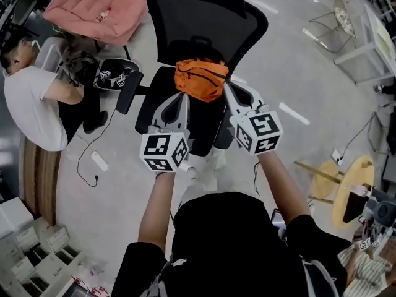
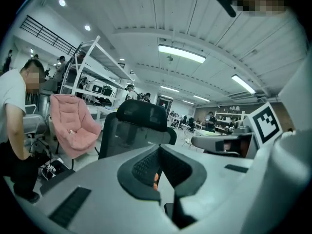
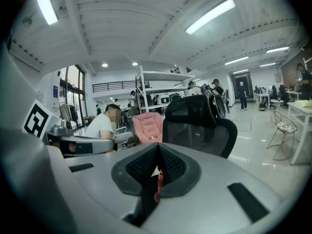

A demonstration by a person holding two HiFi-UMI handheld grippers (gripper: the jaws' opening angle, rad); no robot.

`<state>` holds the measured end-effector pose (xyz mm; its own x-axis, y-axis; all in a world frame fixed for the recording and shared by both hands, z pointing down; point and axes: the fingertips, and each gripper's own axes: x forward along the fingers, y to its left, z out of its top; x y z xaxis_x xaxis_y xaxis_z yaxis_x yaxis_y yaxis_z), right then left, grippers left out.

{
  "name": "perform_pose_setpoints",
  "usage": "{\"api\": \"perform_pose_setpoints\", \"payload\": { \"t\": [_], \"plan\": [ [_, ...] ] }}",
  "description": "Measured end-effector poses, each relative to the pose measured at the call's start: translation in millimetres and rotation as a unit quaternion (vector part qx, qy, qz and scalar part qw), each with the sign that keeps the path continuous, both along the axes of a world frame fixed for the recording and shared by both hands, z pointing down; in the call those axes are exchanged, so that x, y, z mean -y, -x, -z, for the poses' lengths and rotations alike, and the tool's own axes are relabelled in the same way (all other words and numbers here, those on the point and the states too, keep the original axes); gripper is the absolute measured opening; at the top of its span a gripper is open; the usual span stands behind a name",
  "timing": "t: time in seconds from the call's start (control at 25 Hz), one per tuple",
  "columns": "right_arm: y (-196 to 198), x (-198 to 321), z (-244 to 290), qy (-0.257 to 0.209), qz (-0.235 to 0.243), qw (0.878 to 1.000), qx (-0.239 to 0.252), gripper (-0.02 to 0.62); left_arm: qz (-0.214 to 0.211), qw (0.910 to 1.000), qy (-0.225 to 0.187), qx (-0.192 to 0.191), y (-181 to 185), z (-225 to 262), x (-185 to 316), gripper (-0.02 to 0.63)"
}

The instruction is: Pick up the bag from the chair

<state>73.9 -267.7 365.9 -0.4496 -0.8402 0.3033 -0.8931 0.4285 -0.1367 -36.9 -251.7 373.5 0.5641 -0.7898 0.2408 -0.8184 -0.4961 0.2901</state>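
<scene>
Okay, both your arms reach forward, forearms roughly parallel. Left gripper (image 1: 180,95) and right gripper (image 1: 227,84) are each clamped on the bag (image 1: 200,79), one at either end; orange cloth shows between both jaw pairs. The bag is orange and crumpled, over the rear of the black chair's (image 1: 204,17) seat, just in front of the mesh backrest. Can't tell if it's clear of the seat. Open floor (image 1: 297,73) to the right; seated person (image 1: 34,104) and pink chair (image 1: 93,5) to the left.

Bag (image 1: 199,79) over chair (image 1: 204,23); person (image 1: 34,104) left.
</scene>
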Motion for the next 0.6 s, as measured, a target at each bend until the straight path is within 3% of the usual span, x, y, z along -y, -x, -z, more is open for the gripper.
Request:
{"api": "perform_pose_setpoints", "payload": {
  "t": [0.6],
  "plan": [
    [-25, 55, -91, 0.062, 0.029, 0.997, -0.025, -0.002, -0.002, 0.9981, 0.057, 0.025, -20, -95, 48, 0.006]
  ]
}}
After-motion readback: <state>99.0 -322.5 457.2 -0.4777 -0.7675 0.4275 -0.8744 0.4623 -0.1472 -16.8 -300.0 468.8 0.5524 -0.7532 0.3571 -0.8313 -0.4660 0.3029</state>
